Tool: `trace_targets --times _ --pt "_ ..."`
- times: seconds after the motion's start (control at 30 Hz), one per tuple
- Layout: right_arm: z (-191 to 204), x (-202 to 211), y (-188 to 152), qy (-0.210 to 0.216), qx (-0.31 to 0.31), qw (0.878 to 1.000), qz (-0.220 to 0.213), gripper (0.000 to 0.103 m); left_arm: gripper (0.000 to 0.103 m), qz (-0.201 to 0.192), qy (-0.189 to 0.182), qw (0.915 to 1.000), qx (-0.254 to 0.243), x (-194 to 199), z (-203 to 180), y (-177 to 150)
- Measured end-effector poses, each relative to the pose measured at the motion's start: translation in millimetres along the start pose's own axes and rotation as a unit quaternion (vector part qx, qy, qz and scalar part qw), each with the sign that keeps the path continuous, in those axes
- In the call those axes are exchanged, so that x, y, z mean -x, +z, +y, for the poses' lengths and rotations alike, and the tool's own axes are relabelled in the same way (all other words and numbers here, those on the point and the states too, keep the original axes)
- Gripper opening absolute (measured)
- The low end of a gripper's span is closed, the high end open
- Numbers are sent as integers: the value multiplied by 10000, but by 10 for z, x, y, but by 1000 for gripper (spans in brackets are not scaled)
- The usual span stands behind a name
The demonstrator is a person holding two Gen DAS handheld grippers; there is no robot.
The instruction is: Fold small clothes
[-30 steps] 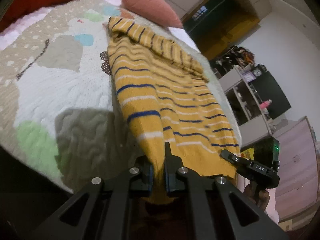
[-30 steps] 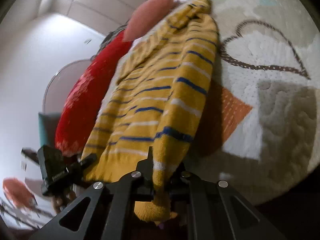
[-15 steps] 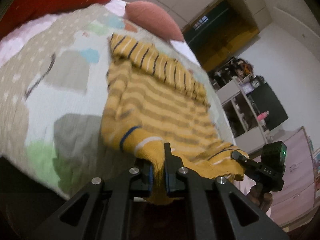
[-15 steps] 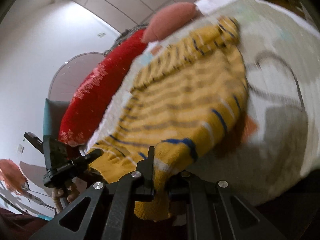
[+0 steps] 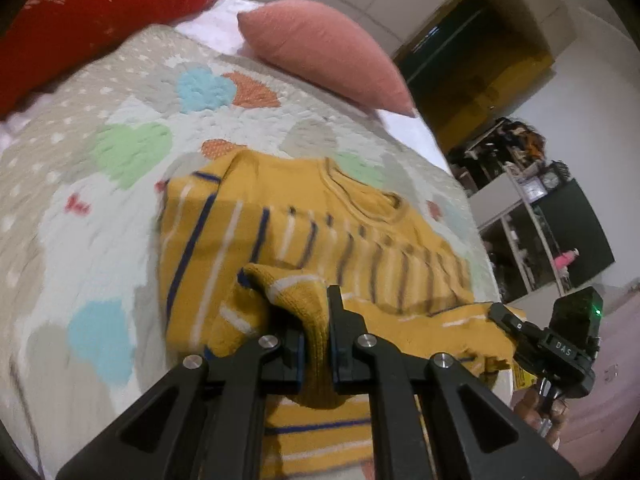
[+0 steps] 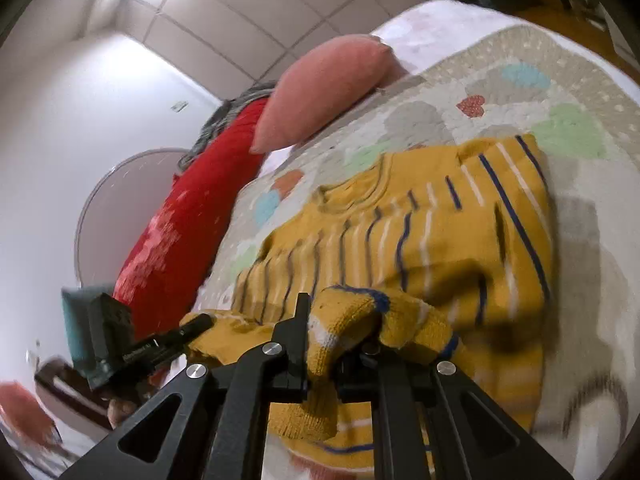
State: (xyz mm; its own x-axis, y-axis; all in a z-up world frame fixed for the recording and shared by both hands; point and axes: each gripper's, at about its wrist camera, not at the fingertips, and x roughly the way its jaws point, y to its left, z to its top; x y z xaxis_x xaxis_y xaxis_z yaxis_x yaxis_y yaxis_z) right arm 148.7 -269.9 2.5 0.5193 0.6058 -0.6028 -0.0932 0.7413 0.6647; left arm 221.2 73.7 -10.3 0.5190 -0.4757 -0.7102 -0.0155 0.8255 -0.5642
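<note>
1. Left wrist view: the left gripper [image 5: 316, 350] has its jaws clamped on a fold of the yellow knitted sweater with blue and white stripes [image 5: 280, 236]. The cloth bunches up between the two black fingers.
2. Right wrist view: the right gripper [image 6: 336, 354] has its jaws squeezed on another bunch of the same sweater [image 6: 420, 240]. The knit hangs down a little under the fingers.
3. The sweater lies on the bed, on a soft quilt with green, blue, orange and grey hearts [image 5: 132, 148]. Its near edge is lifted up by both grippers. Its round neck hole is at the far side, and the stripes run from near to far.
4. In the left wrist view the right gripper [image 5: 556, 348] shows at the near right, touching the right end of the lifted edge.
5. In the right wrist view the left gripper [image 6: 132, 348] shows at the near left, touching the left end of the lifted edge.
6. A pink pillow [image 5: 328, 44] sits at the far end of the bed. A big red cushion [image 5: 92, 12] lies to its left.
7. In the left wrist view, dark shelves with small things [image 5: 548, 232] stand far off on the right, by a white wall.
</note>
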Motion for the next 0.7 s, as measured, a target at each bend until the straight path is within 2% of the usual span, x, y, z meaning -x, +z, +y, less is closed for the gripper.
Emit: trace_targets --times 0.13,0.2,0.23,0.3,0.33,0.4,0.43,0.5,0.53,0.6,0.7 --pt "-127 -337 327 -201 -68 9997 143 14 9 158 -44 9994 307 -328 159 305" --pt "-236 -496 468 -201 -236 9993 204 23 13 185 -407 9963 738 -423 319 432" --pt "-286 -555 517 -171 -347 9990 212 34 15 198 -591 9936 947 -456 386 480" --pt "-427 -673 629 -83 -674 9975 172 39 27 136 -986 9857 1362 -504 528 571" --pt "-477 -714 664 -40 -808 9966 164 41 30 91 -1103 9830 1463 -511 569 593" --pt "-606 -791 750 59 -1123 9936 112 41 46 -50 -1289 9787 1596 -496 629 650" --pt "-648 -807 781 80 -1225 9924 81 43 50 -136 -1351 9771 1640 -473 648 683" --pt "-741 -820 859 253 -1511 9882 -19 54 69 -370 -1369 9745 1737 -399 711 755" --pt "-761 -817 885 331 -1625 9861 -69 60 72 -476 -1351 9734 1789 -357 739 784" --pt "-817 -794 958 411 -1870 9812 -232 68 74 -577 -1252 9726 1875 -299 785 837" --pt "-844 -651 1041 340 -2016 9777 -488 69 74 -530 -970 9788 1727 -204 769 829"
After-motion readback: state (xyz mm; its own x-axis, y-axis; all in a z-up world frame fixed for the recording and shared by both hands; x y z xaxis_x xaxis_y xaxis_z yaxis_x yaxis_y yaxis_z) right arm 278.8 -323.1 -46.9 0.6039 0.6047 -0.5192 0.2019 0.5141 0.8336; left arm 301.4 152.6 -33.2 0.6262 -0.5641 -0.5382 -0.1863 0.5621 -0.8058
